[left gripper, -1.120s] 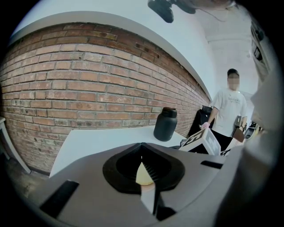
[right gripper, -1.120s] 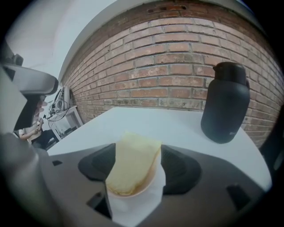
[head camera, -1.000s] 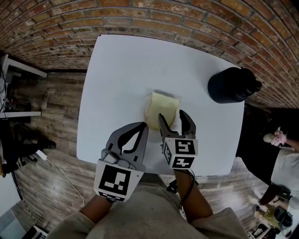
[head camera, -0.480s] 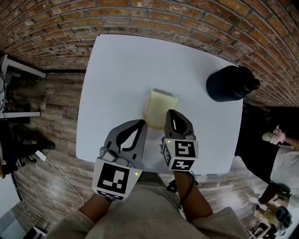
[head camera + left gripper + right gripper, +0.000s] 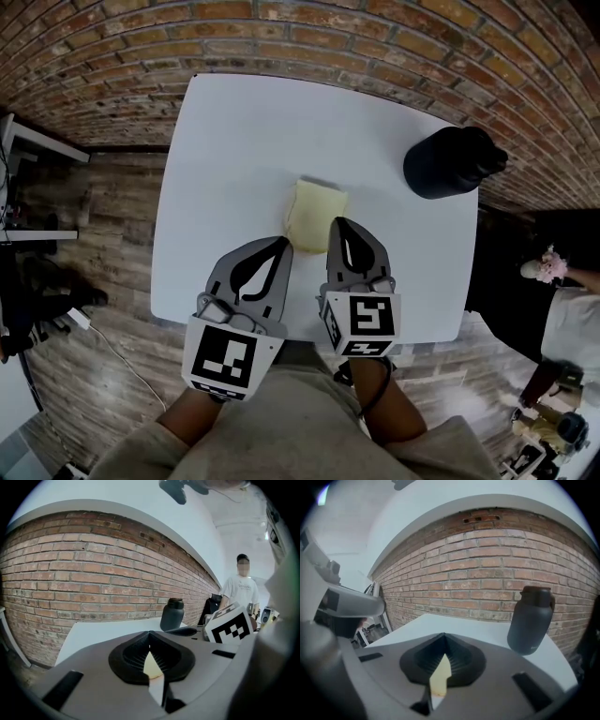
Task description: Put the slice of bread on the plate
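The brick wall (image 5: 309, 37) runs behind the far edge of the white table (image 5: 234, 131). A black bottle (image 5: 448, 161) stands upright at the table's far right corner, well apart from everything else.

You hold both grippers over the table's near edge, side by side and pointing toward the wall.

- **Left gripper** (image 5: 284, 246): the fingers are fully together with nothing held. The tips sit just beside the near left corner of the slice of bread (image 5: 311, 211).
- **Right gripper** (image 5: 339, 225): the jaws have just been closing, and the fingers now meet at the tips. In the right gripper view the slice shows only as a pale wedge through the slot behind the tips, with no bread seen clamped between the pads. In the head view those tips overlap the slice's near right edge.

The slice of bread lies on the table near its middle, somewhat toward the near edge.
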Demonstrator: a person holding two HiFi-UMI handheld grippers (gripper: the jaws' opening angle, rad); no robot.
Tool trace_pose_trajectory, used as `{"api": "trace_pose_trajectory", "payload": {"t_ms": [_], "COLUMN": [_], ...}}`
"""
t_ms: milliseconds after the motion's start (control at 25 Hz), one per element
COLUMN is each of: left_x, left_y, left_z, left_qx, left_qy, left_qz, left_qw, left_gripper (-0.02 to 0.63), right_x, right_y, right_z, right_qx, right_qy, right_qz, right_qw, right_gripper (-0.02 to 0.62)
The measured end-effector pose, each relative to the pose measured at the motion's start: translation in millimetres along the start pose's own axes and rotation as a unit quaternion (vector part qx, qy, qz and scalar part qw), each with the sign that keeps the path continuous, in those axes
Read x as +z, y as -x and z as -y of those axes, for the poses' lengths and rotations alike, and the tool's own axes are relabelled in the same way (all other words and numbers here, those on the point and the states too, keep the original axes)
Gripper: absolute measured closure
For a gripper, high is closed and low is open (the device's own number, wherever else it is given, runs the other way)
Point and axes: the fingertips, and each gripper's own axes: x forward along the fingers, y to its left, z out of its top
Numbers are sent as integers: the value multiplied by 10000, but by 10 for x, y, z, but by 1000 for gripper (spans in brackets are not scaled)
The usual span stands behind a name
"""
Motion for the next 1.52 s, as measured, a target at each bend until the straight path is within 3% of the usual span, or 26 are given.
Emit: {"api": "trace_pose_trajectory", "payload": {"t_ms": [480, 1000, 1520], "left_x": [203, 536, 619], "left_y": [243, 648, 868], "left_z": [201, 520, 671], "left_qx": [51, 163, 160], "left_qy": [-150, -386, -526], "left_qz": [405, 989, 1132], "left_qw": [9991, 9942, 9921], "left_gripper": [597, 597, 597], "right_x": [607, 998, 1066], "right_y": [650, 1397, 1672], "right_z": [-248, -433, -579], "right_qx": [153, 224, 328], "right_qy": [323, 515, 488], "right_qz": [909, 1668, 1907], "right_qw": [9952, 9844, 9799], "right_gripper": [589, 589, 589]}}
